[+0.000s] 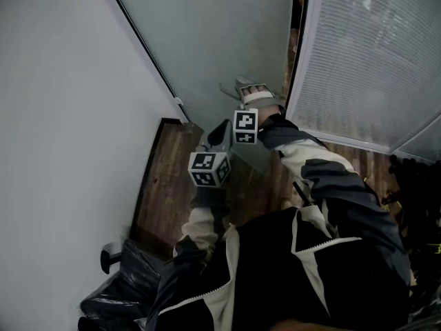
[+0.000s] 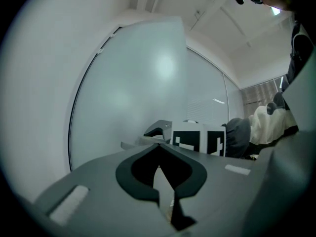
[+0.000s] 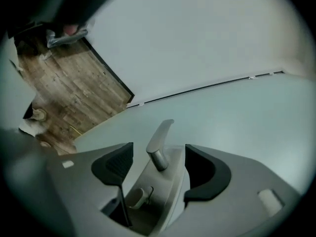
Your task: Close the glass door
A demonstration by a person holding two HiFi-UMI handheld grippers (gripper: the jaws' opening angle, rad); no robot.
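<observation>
Glass door (image 1: 220,33): frosted panel straight ahead, between the white wall (image 1: 62,116) on the left and the partition with blinds (image 1: 372,54) on the right. A dark gap runs along its right edge, so I judge it not yet fully shut.
Lever handle (image 3: 159,144): metal, on a plate near that right edge, with a small thumb-turn (image 3: 138,197) below it.
Right gripper (image 3: 160,159): released, its jaws spread wide to either side of the lever, with neither pad pressing on it.
Left gripper (image 2: 165,181): clenched on nothing, held just beside the right one, short of the glass.
Risk, slip: moving the door with the jaws this loose would likely let the smooth, rounded lever slide out.
Risk, bad grip: clamping at the curved neck could skid off or push the lever down, holding the latch back.
Risk, snag: the lower jaw sits near the thumb-turn and could turn it, so the bolt blocks closing.
Risk, slam: a hard swing could bang the glass against the frame.
Risk, pinch: the idle left gripper could be caught at the closing edge.
</observation>
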